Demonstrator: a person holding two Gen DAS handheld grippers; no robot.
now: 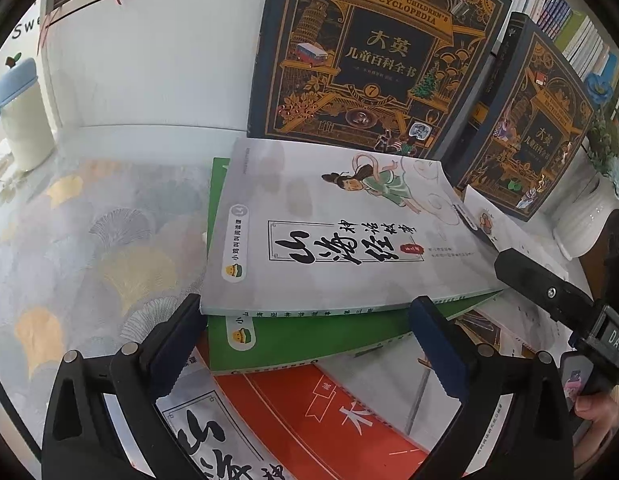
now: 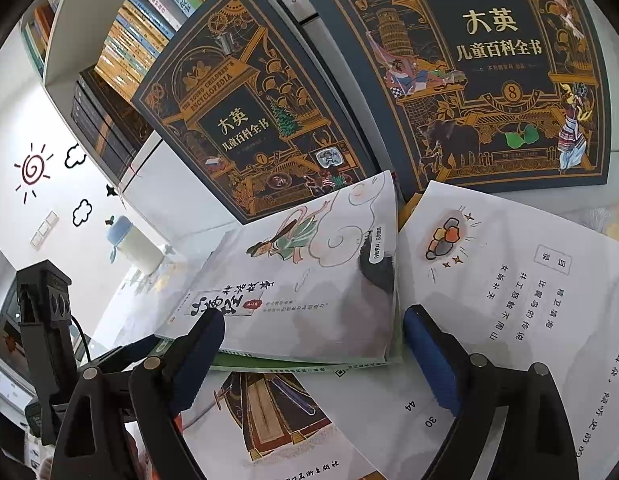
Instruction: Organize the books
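A white paperback with a green-robed figure on its cover (image 1: 329, 232) tops a loose stack, lying on a green book (image 1: 309, 344) and an orange-red book (image 1: 309, 412). My left gripper (image 1: 307, 308) stands open at the white book's near edge, its blue pads spread and not pressing on it. My right gripper (image 2: 313, 316) is open too, and the white paperback's (image 2: 309, 280) near corner lies between its fingers. An open contents page (image 2: 509, 300) lies to the right of it. Dark encyclopedia volume 7 (image 1: 369, 52) and volume 8 (image 2: 489, 60) stand upright behind.
A white ribbed vase (image 1: 585, 216) stands at the right, and a white bottle with a blue lid (image 1: 21, 120) at the far left. A shelf of books (image 2: 141, 40) rises behind. The fan-patterned tablecloth (image 1: 89, 240) lies bare left of the stack.
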